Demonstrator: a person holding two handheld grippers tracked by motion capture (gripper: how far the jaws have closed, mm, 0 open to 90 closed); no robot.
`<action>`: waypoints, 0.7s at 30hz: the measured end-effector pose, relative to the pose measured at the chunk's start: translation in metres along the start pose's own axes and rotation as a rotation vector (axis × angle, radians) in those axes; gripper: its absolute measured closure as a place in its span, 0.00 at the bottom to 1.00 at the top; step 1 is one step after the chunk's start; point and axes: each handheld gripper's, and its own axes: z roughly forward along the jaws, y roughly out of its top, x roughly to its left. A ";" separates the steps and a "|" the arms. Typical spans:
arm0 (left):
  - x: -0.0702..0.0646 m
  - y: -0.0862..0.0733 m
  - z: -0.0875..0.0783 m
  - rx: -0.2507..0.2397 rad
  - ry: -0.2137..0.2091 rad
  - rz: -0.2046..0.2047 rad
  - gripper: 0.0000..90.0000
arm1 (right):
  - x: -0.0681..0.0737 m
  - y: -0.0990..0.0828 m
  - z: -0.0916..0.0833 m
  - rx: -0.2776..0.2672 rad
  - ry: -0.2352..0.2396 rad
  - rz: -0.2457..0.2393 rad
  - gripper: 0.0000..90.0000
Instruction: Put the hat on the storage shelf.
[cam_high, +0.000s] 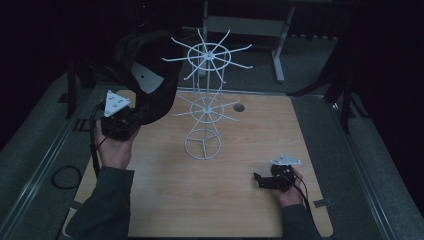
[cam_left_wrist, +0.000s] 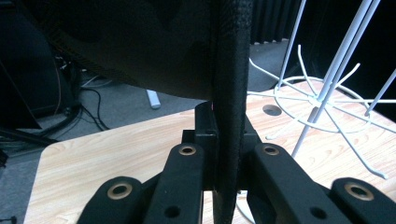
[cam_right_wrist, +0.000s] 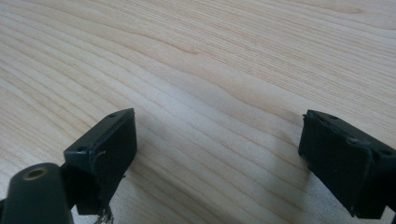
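Cap (cam_high: 150, 75) brim clamped between the jaws of your left gripper (cam_high: 131, 119), crown raised above it, just left of the rack (cam_high: 207, 90). Your right gripper (cam_right_wrist: 217, 158) lies on the table (cam_high: 225, 200), jaws wide apart, nothing between them.

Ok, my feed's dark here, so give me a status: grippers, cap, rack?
Left gripper shut on black cap's brim, cap held up beside white wire rack. Right gripper open, empty, low over table. Nothing in the way.

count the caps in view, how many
1: a black cap held up at the table's far left, its edge clamped in the left gripper, beside the white wire rack.
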 end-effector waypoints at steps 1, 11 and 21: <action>0.000 0.000 0.000 0.000 0.000 0.000 0.96 | 0.000 0.000 0.000 0.000 0.000 0.000 0.13; -0.003 -0.006 -0.001 0.000 0.018 0.070 0.96 | 0.000 0.000 0.000 0.001 0.000 0.000 0.13; -0.010 -0.011 0.003 0.017 0.033 0.152 0.96 | 0.000 0.000 0.000 0.001 0.000 0.000 0.13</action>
